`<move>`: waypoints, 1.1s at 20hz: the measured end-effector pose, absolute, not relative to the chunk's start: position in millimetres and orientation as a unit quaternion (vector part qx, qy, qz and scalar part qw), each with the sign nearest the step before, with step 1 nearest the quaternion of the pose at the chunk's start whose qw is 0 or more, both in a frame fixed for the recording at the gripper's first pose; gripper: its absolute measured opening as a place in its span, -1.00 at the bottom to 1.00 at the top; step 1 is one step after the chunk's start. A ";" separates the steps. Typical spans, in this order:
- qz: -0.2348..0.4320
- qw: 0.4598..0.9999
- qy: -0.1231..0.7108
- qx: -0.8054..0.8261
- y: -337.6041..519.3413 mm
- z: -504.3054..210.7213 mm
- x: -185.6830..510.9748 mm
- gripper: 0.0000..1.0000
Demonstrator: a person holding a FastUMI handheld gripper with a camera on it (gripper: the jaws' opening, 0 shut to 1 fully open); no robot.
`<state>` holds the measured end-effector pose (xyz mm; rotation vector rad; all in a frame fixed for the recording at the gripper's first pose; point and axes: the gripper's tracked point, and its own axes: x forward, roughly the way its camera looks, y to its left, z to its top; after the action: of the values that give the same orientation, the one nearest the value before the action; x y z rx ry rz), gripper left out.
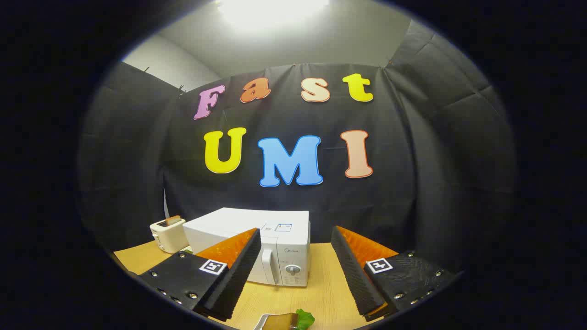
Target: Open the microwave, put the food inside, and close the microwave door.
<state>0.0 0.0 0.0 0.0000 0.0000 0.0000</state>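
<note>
Far left on the light wooden tabletop [321,293]: small cream toaster [168,235] with a slice of toast standing in its slot. Just beside it, boxy white microwave oven [257,245], door shut, vertical handle and control dial facing forward, partly masked by the left finger. Hand-held gripper [293,270] spread wide open above the tabletop, black ribbed pads [238,275] with orange backing, gripping nothing. Low between the fingers, nearest the camera: sandwich with green lettuce on a white plate [286,321], well short of the microwave beyond.
</note>
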 end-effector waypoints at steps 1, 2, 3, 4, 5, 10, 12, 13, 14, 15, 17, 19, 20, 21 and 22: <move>0.001 1.000 0.003 0.001 1.1 -1.7 1.3 0.90; 0.003 1.000 0.004 0.001 3.0 -2.9 2.4 0.90; 0.002 1.000 0.004 0.000 3.1 -2.8 4.0 0.90; 0.001 1.000 0.004 0.000 3.8 -3.2 5.3 0.90; 0.002 1.000 0.003 -0.002 5.6 -2.3 6.6 0.90; 0.002 1.000 0.007 -0.004 11.9 -6.0 12.6 0.90; 0.005 1.000 0.011 -0.005 15.9 -9.1 15.2 0.90; 0.007 1.000 0.013 -0.004 18.2 -10.2 17.2 0.90; 0.010 1.000 0.014 -0.003 21.5 -12.2 19.3 0.90; 0.013 1.000 0.015 -0.003 24.7 -13.5 22.1 0.90; 0.018 1.000 0.018 -0.001 30.0 -19.0 27.4 0.90; 0.022 1.000 0.019 0.003 37.1 -26.2 34.5 0.90; 0.024 0.999 0.021 0.004 41.0 -31.9 38.4 0.90; 0.028 0.999 0.023 0.006 44.9 -38.1 43.3 0.90; 0.030 0.999 0.027 0.007 49.4 -46.0 48.5 0.90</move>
<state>48.5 49.4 -46.0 0.0136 0.0548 0.0607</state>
